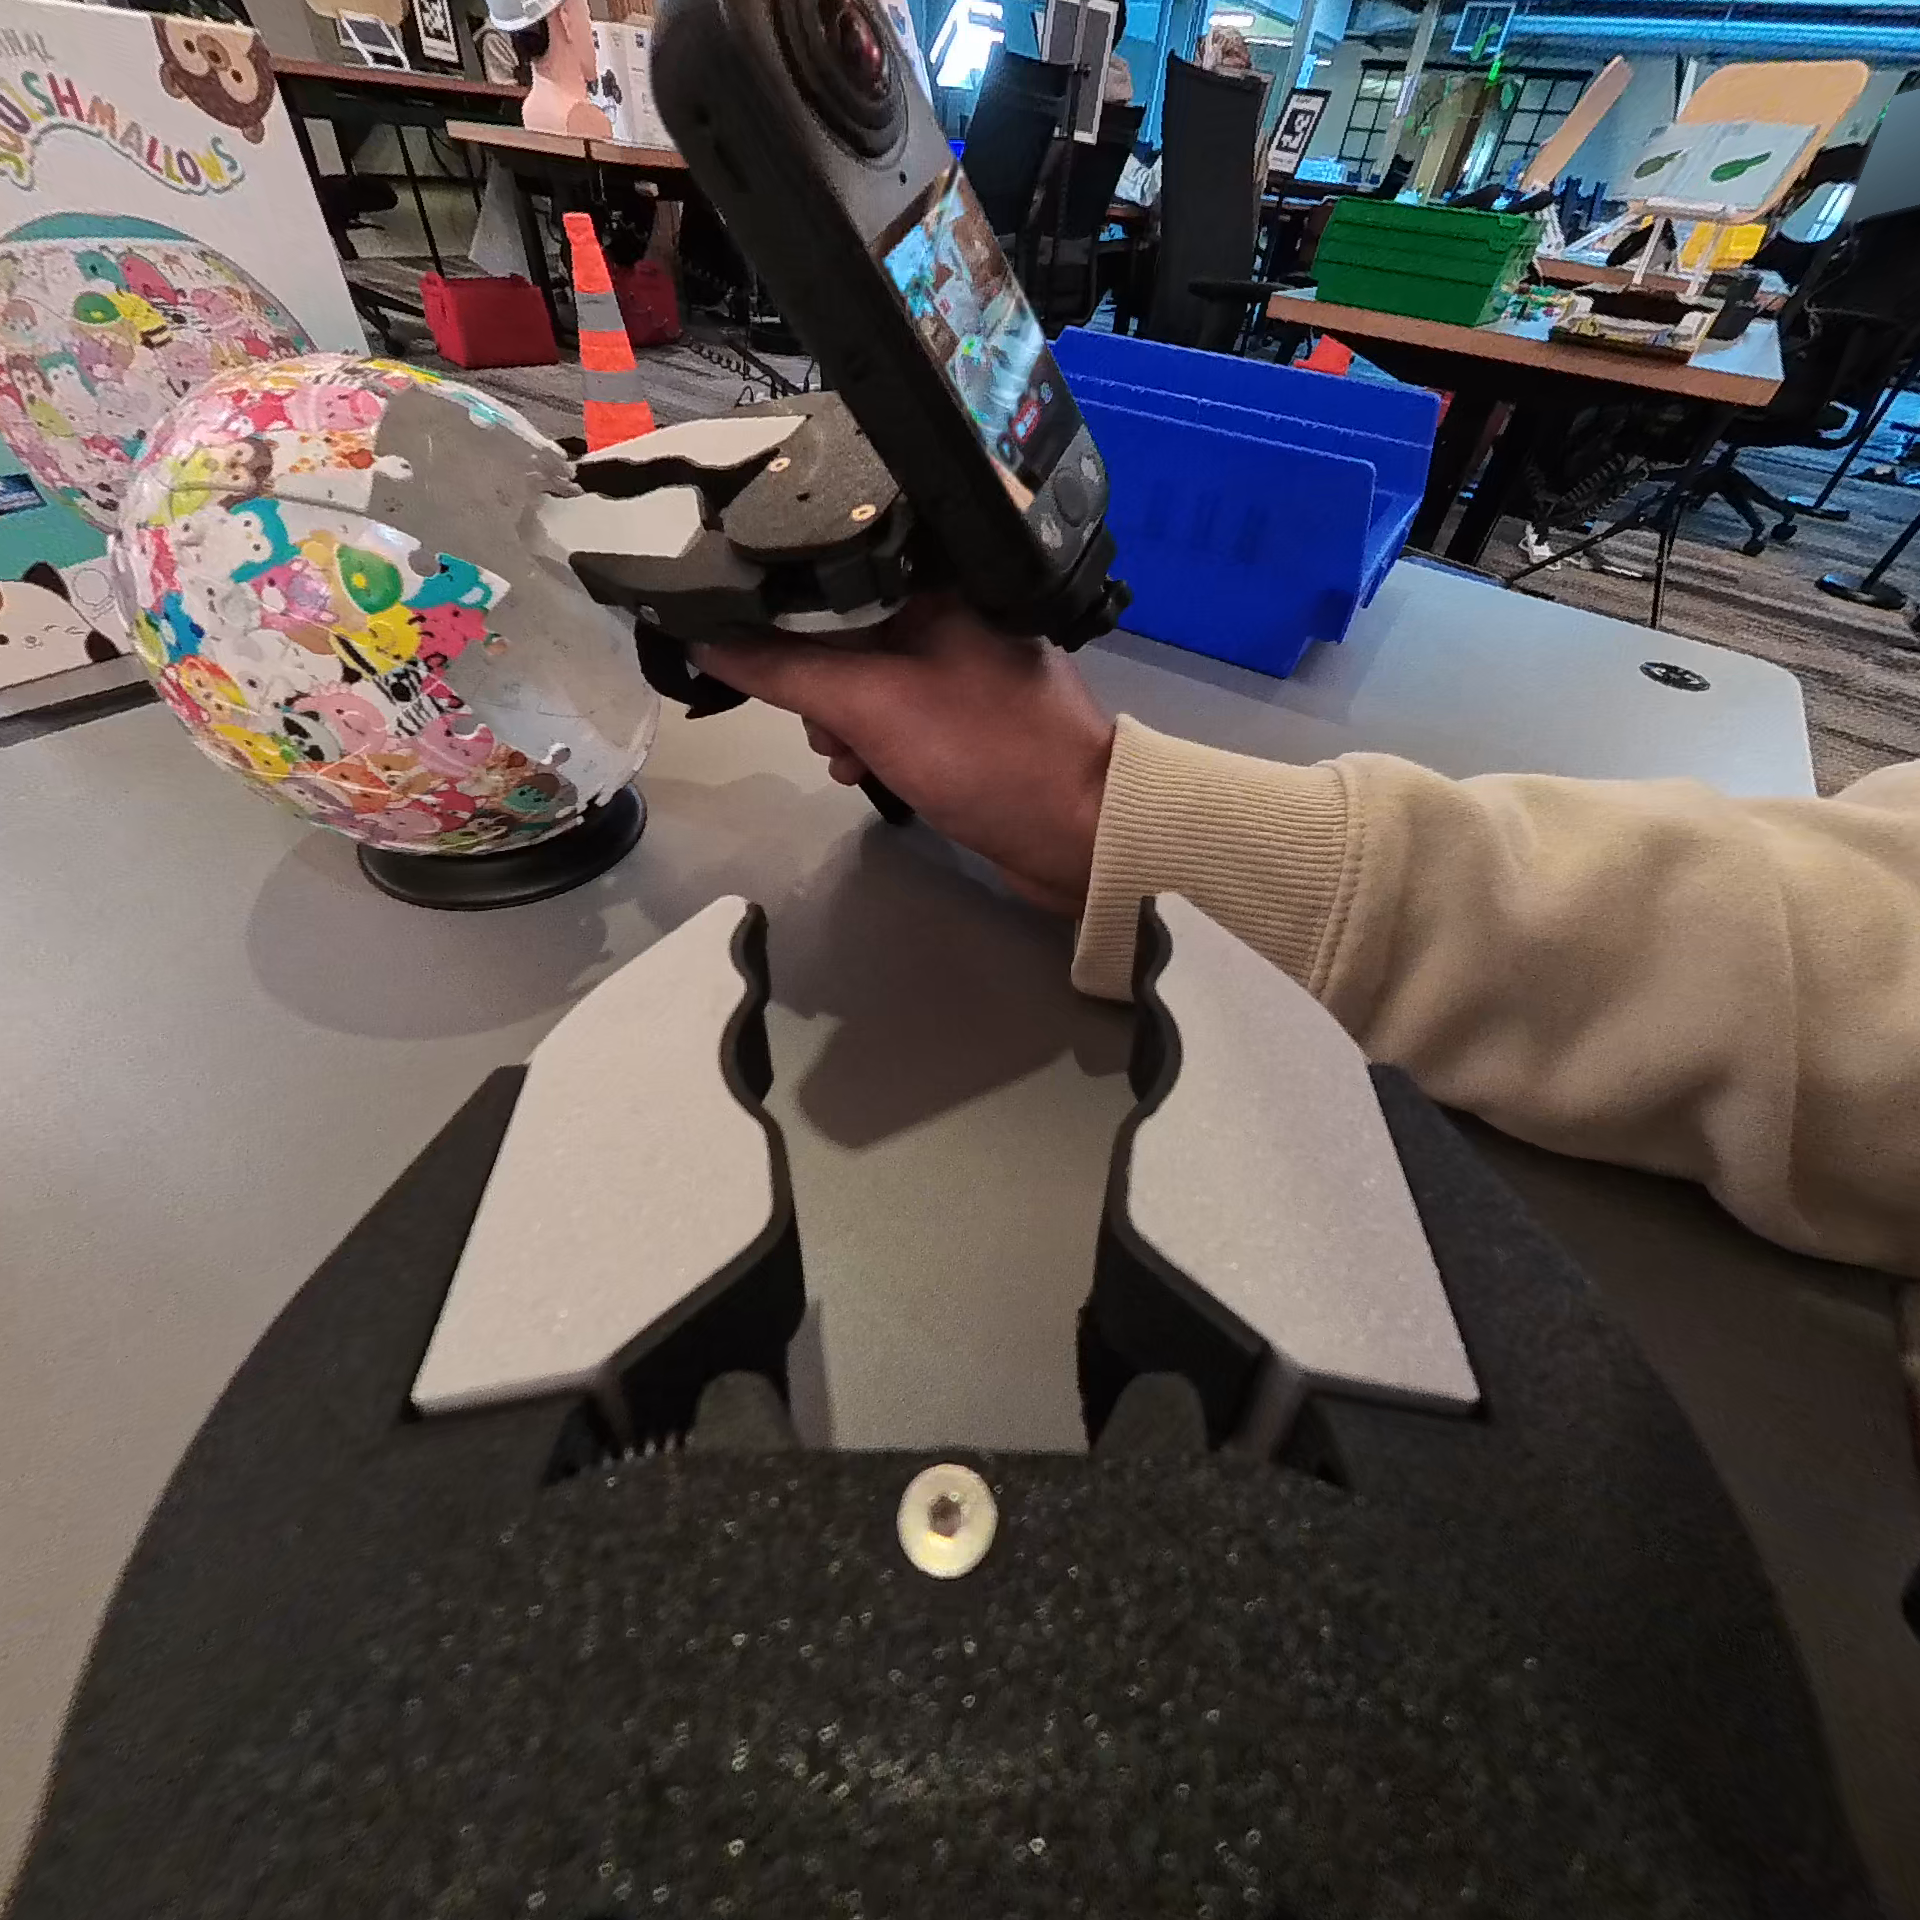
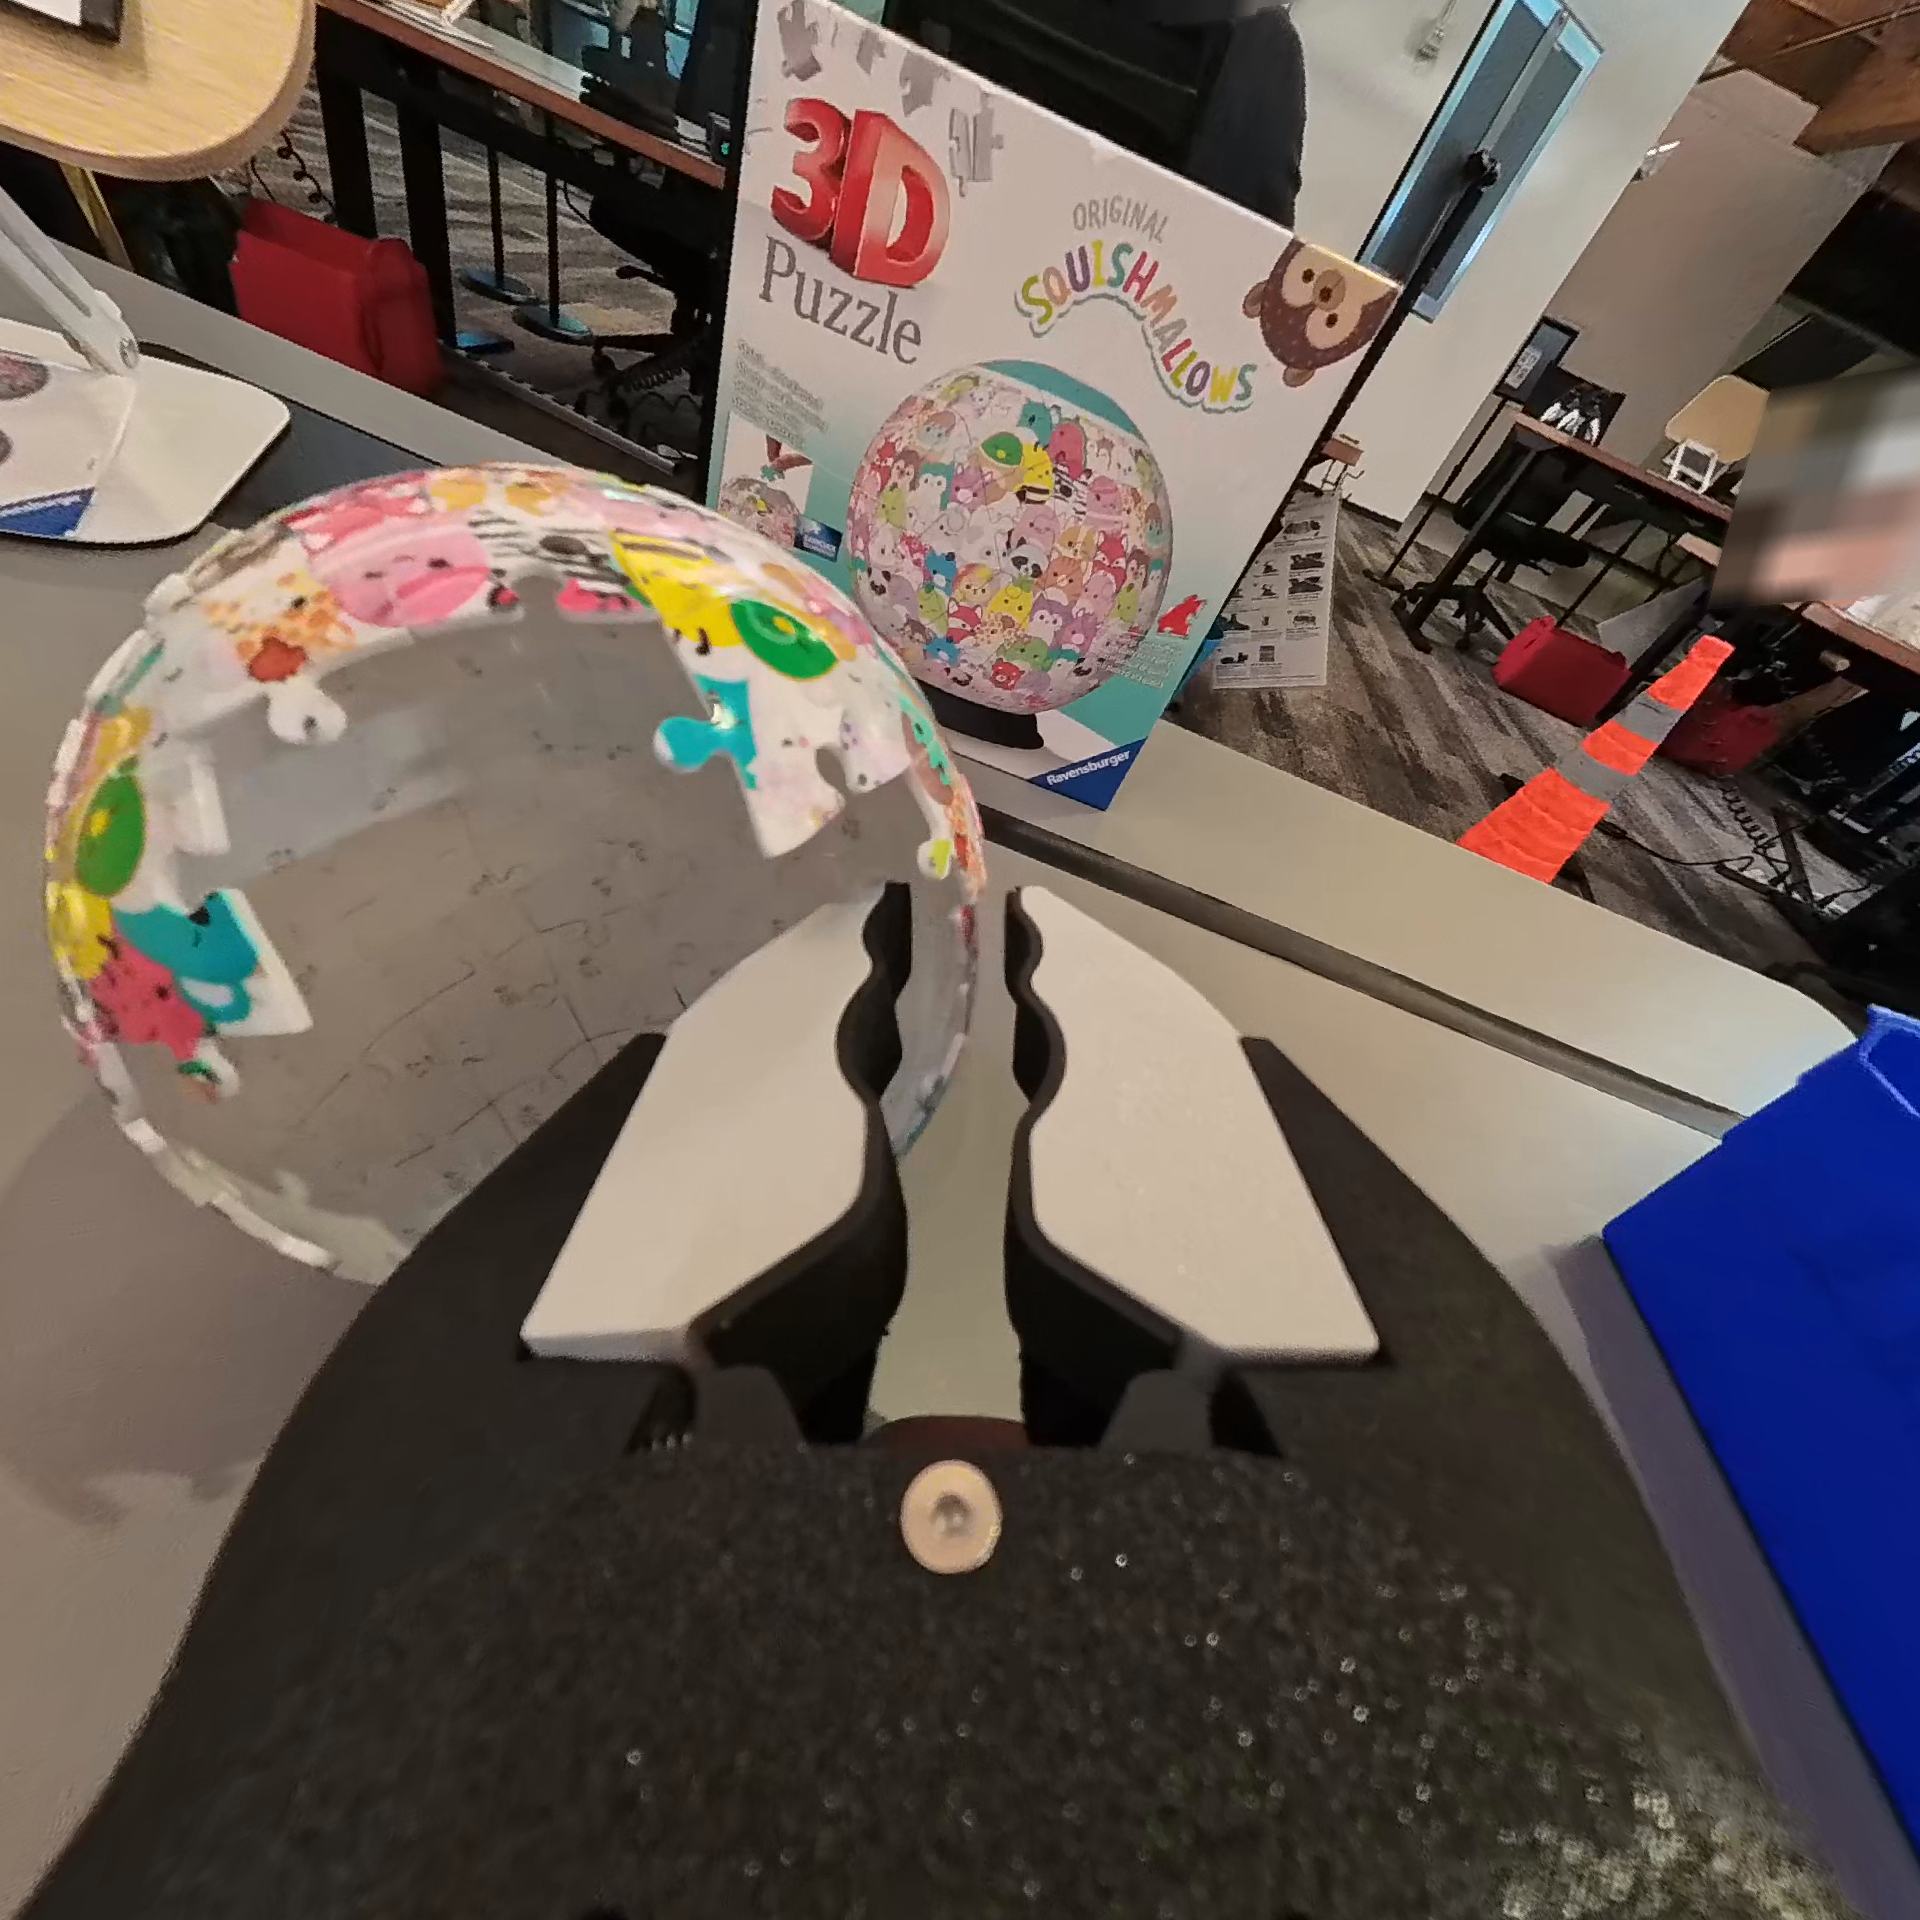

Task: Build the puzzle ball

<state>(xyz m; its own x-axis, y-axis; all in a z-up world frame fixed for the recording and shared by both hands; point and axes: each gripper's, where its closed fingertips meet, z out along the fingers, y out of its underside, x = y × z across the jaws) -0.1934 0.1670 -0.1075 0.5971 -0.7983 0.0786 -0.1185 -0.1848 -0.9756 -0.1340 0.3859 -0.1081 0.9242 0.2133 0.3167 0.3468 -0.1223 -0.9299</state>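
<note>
The puzzle ball [image 1: 343, 623], covered in colourful cartoon animals, sits on a black ring stand [image 1: 499, 883] at the left of the grey table [image 1: 208, 1143]. A large jagged gap in its shell faces right and shows the grey inside [image 2: 416, 883]. My right gripper [image 2: 958, 899], also in the left wrist view [image 1: 577, 514] in a hand with a beige sleeve, has its jaws nearly closed astride the rim of that gap. I cannot tell whether they pinch it. No loose piece shows. My left gripper [image 1: 951, 914] is open and empty, low over the table in front of the ball.
The puzzle's box [image 2: 1039, 416] stands upright behind the ball. A blue bin [image 1: 1247, 499] sits on the table to the right, close to the right gripper [image 2: 1787, 1299]. A white stand base [image 2: 156, 436] is at the far left. An orange cone [image 1: 608, 332] stands on the floor beyond. One gripper's finger ends stand about 25 cm off the other's.
</note>
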